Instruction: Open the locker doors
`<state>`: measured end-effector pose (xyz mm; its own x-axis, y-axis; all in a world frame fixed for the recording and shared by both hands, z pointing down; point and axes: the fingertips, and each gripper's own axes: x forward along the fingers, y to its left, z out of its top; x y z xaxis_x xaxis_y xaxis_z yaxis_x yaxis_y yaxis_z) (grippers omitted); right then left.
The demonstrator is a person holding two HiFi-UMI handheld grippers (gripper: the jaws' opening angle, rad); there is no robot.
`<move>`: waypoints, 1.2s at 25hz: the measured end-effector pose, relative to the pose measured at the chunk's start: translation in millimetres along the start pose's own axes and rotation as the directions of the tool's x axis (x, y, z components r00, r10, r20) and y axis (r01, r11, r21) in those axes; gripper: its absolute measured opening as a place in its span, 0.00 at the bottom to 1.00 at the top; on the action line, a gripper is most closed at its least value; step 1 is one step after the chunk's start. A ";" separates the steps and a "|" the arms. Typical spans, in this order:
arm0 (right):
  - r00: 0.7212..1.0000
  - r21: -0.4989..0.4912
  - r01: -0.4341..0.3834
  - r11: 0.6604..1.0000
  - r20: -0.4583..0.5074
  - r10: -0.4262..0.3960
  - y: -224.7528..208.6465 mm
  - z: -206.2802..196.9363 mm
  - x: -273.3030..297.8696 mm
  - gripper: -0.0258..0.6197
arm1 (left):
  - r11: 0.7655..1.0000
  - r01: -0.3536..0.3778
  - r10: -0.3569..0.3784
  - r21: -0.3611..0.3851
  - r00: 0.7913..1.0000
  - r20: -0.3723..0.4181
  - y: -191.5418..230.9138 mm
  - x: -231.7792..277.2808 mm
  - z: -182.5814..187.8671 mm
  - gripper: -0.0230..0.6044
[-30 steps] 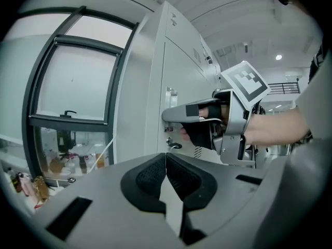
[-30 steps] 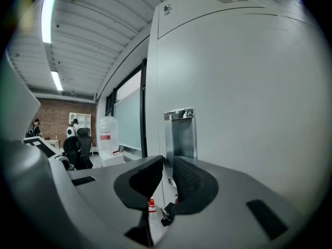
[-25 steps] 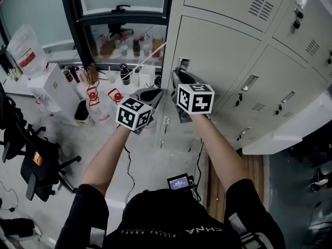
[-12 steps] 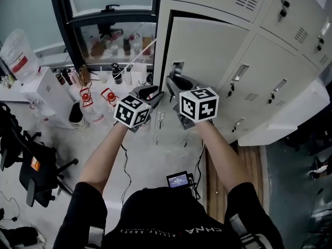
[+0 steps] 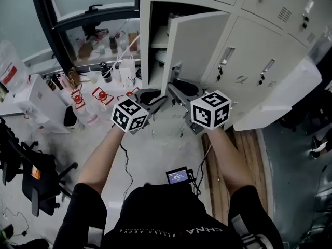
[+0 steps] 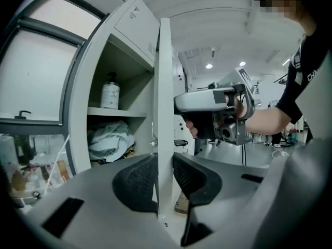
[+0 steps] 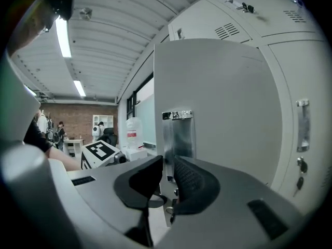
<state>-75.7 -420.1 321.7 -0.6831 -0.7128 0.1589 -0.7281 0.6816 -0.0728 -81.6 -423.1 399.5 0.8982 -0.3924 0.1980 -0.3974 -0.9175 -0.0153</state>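
Left gripper [image 6: 165,176]: jaws pinched onto the free edge of the door [image 5: 196,44], which stands partly open on the leftmost locker [image 5: 146,40]; bottle [image 6: 110,94] and cloth [image 6: 108,141] inside. Right gripper [image 7: 167,179]: jaws closed on the door's handle [image 7: 177,134].

locker door [image 5: 196,38] looks like matt, pale painted sheet metal with a shiny bare-steel handle plate [image 7: 178,136], the left gripper [image 6: 165,167] has rough ribbed black pads [image 6: 136,183] set in smooth grey plastic, the cloth [image 6: 109,141] inside the locker is soft and crumpled, and that floor strip [image 5: 257,165] on the right is wood planks.
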 end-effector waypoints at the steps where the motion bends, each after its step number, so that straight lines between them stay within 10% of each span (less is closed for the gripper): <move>1: 1.000 -0.001 0.012 1.000 0.003 -0.012 0.7 -2.1 -7.6 0.16 | 1.000 0.018 -0.018 0.002 1.000 0.003 -7.4 1.1 -0.5 0.19; 30: 0.946 0.039 0.321 0.946 0.044 -0.323 -63.2 -33.4 -214.6 0.16 | 0.936 0.349 -0.349 0.039 0.937 -0.019 -184.0 128.9 17.5 0.15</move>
<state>118.8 -304.7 325.1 -0.4135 -0.9011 0.1306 -0.9105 0.4097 -0.0559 110.5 -306.0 410.7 0.9766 -0.0466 0.2098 -0.0513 -0.9985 0.0170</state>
